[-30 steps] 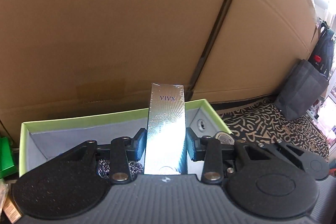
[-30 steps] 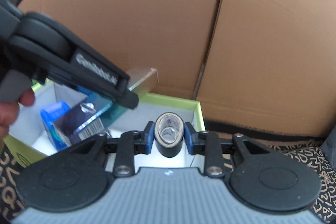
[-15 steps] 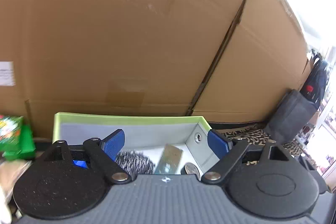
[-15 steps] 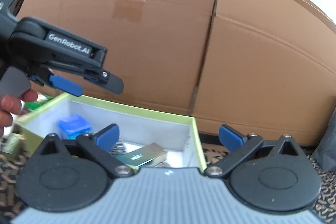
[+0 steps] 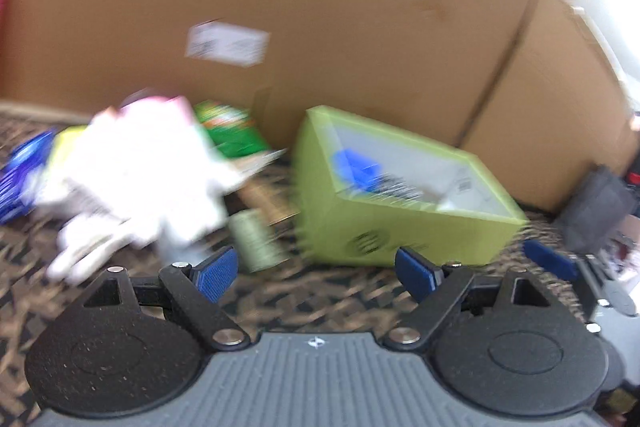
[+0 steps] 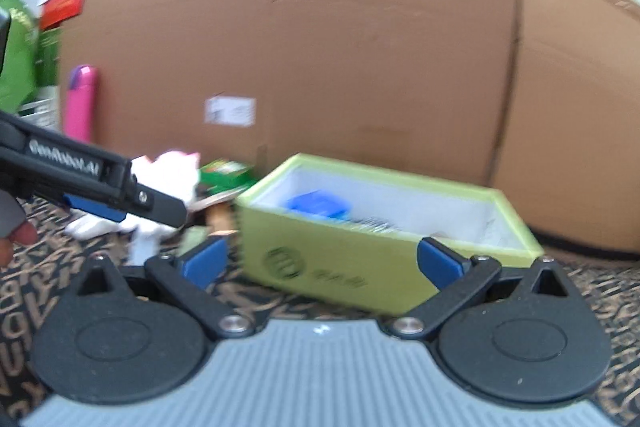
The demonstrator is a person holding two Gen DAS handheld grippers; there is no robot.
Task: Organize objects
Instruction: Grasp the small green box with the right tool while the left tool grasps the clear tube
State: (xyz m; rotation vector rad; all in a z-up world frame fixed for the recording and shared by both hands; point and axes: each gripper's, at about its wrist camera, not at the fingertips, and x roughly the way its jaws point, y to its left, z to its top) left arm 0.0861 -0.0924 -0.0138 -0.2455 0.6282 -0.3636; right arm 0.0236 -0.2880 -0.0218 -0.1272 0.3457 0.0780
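Observation:
A lime green box (image 5: 404,227) (image 6: 360,259) with a white inside sits on the patterned cloth; a blue item (image 5: 354,167) (image 6: 316,205) and a steel scourer lie in it. My left gripper (image 5: 316,271) is open and empty, in front of and left of the box. It also shows in the right wrist view (image 6: 132,205). My right gripper (image 6: 320,261) is open and empty, just in front of the box. Left of the box lie a white cloth (image 5: 132,179), a green packet (image 5: 230,131) and a pale green spool (image 5: 254,239).
Large cardboard boxes (image 6: 320,67) stand behind as a wall. A pink bottle (image 6: 80,103) stands at the far left. A grey bag (image 5: 596,215) lies at the right. A blue packet (image 5: 20,171) lies at the far left.
Both grippers let go of their items into the green box, opened, and pulled back and up. The left gripper has swung left toward the loose items.

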